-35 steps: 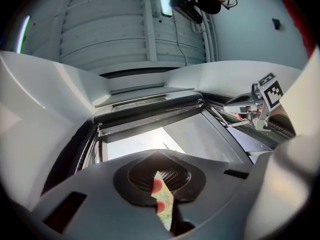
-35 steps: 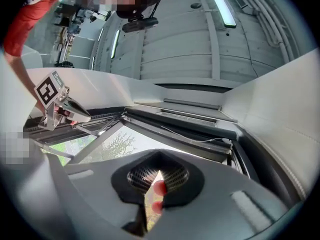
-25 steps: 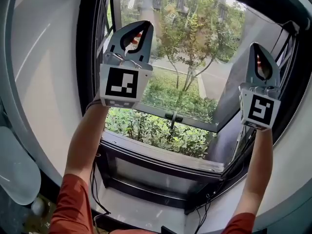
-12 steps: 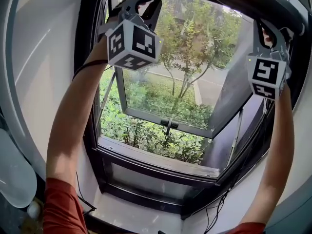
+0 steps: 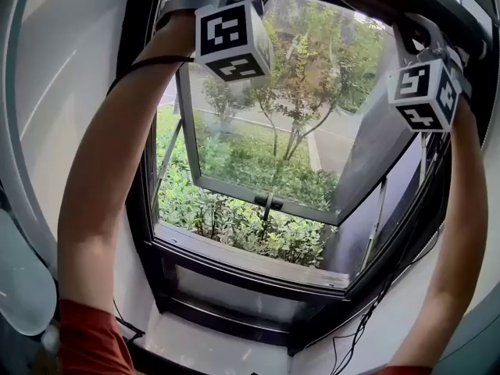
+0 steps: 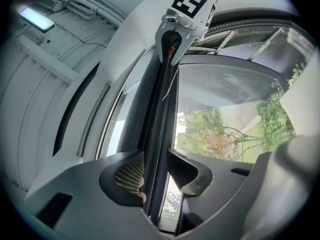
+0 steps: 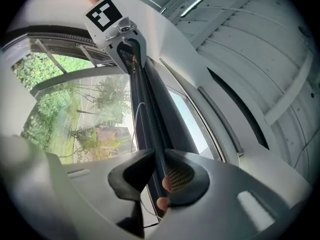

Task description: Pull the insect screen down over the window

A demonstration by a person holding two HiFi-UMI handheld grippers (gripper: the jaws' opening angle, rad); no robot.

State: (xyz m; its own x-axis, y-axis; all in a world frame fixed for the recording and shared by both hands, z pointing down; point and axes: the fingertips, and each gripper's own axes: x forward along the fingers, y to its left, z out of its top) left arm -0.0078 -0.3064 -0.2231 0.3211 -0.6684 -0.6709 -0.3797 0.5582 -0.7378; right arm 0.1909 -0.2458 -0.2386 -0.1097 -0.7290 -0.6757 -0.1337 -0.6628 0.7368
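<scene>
Up at the top of the window frame (image 5: pixel 148 131), after a climb from mid-pane within the last second. Nearest, between the left tongs (image 6: pixel 156 156), just opened and standing well apart: what looks to be the insect screen's dark pull bar (image 6: pixel 162 94), laid against one pad, clear of the other. Same bar through the right tongs (image 7: pixel 159 160), just opened too but only narrowly, close about it with no clamp to be seen. At the bar's far end in each gripper view, the opposite tongs. Beyond, the outward-tilted sash (image 5: pixel 266 186) and garden shrubs (image 5: pixel 234 217), not yet screened. Judged: bar reached but not gripped; closing on it and hauling down left to do.
</scene>
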